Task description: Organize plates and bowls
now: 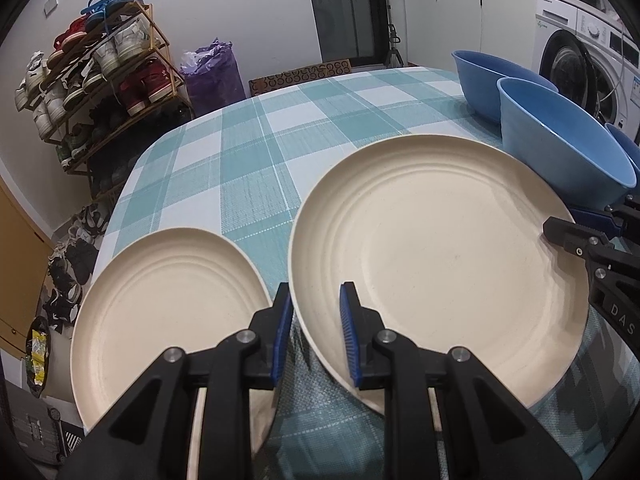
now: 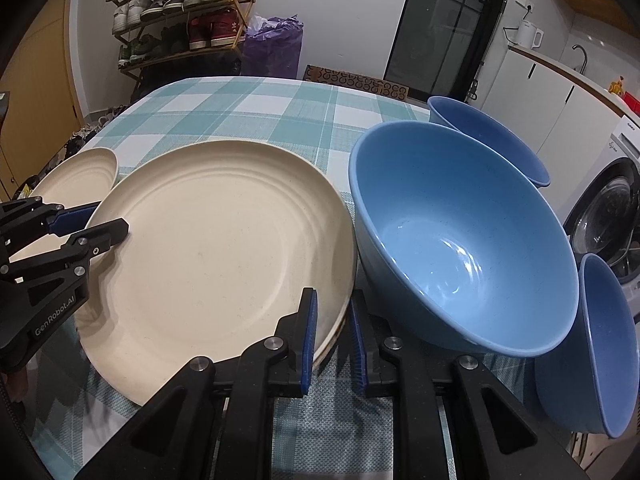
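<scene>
Far left of the left claw point(image 1: 316, 336) sat a small cream plate point(image 1: 168, 300) on the checked counter point(image 1: 248, 152), just beside the big plate point(image 1: 432, 276). The left claw was clamped on the big plate's left rim, one pad over it and one under. In the right wrist view there were really two big plates stacked, a second rim peeking out under the top one at the near right edge. The right claw point(image 2: 334, 340) was pinched shut on that right rim, and from these views I couldn't tell whether it had one plate or both. Just right of that claw sat a large blue bowl point(image 2: 460, 240), close to the stack's edge, with another bowl point(image 2: 492, 140) behind it and a third point(image 2: 600, 344) further right.

My guess at the step: shifting the plates together with both claws. I'd keep both sides level so the top plate wouldn't slide, and steer clear of the big bowl on the right.
</scene>
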The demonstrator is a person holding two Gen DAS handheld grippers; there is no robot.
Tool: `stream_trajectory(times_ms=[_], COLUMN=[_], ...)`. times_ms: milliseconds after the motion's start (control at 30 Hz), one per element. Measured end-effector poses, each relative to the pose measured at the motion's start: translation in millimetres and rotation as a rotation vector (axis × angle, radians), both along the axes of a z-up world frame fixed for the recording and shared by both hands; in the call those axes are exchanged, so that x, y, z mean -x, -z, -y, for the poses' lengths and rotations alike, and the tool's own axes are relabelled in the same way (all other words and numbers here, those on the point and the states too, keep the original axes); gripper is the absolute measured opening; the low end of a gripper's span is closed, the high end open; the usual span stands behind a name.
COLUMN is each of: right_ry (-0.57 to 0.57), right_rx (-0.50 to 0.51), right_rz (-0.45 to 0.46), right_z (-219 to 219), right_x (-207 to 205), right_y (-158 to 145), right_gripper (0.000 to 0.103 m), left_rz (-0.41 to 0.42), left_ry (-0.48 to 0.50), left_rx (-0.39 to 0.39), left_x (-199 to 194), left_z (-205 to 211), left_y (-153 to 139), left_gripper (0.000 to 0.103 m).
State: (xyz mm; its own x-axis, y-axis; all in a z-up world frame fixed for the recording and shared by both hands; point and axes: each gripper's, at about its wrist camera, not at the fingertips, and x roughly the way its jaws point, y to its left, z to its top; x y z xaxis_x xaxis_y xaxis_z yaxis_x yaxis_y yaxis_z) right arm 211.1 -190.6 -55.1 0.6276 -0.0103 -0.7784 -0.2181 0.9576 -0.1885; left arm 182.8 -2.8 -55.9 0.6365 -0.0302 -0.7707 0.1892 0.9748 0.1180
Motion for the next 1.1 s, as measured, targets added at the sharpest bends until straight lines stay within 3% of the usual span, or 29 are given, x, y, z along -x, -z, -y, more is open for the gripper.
stream_trajectory(times_ms=[333,667,767,900,1033,1100], right_ry=[0.009,-0.013,-0.033,-0.052,-0.079,-0.092], right_rx=[-0.002,-0.042,-0.062,-0.087,-0.153,-0.172], right_rz=[-0.011,0.003,-0.002,0.005,0.019,0.033], right_z=[1,1,0,-2,-2,-4], right_x=[0,2,4,8,12,14], right_y=[2,-7,-8,-12,-21,-25], right_gripper=[0.017,0.025,0.033,0.056,0.078,0.081], left_rz=[0.001,-0.013,-0.025,-0.004,0.015,0.021], left_ry=[0.003,-0.002,0.009,0.016,0.005,-0.009], left_rx=[-0.005,0.026,0.067,0.090,0.080,0.101], left_x=[1,2,4,10,15,18], left_z=[0,-3,-5,-5,-10,-17], left_y=[2,-1,-4,-13,-20,-23], left_gripper=[0.024,0.025,0.037,0.057,0.057,0.059])
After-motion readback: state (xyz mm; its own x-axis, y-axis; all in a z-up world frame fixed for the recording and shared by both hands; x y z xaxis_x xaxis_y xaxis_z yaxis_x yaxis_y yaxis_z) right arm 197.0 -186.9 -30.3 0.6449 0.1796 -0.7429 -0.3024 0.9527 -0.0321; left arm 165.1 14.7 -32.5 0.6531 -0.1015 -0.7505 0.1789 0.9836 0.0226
